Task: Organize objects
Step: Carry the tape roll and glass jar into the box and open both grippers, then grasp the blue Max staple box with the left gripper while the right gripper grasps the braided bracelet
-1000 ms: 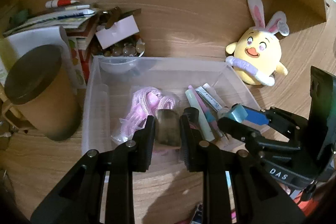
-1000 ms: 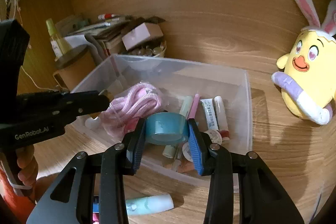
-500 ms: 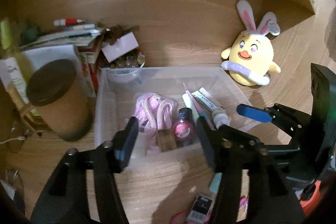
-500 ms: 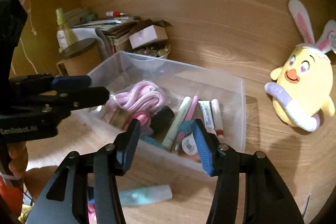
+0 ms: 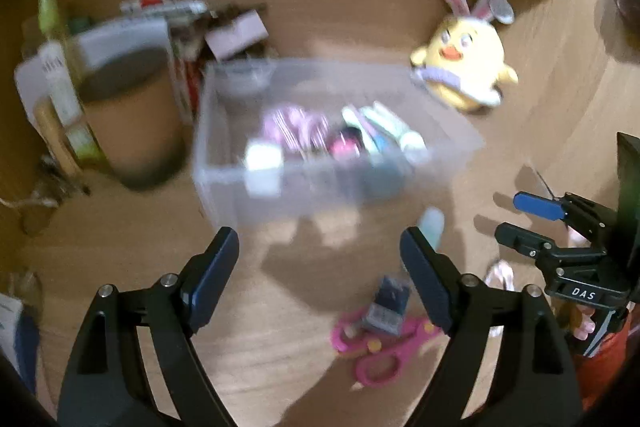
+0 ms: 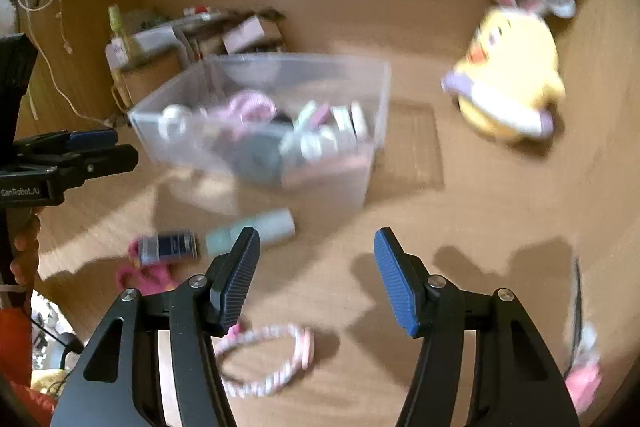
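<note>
Warm, dim indoor light is seen in both views. Heavy motion blur smears the clear bin (image 5: 332,163) and plush toy (image 6: 508,83); fisheye corners go black; soft shadows are cast on the table (image 6: 400,227).

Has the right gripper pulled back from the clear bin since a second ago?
Yes. The right gripper has backed away from the clear bin, toward the near table edge; its opening jaws hold nothing.

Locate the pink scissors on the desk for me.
The pink scissors lie on the wooden desk in front of the clear bin, low in the left wrist view, partly under a small dark packet, with a pale green tube just beyond.
</note>
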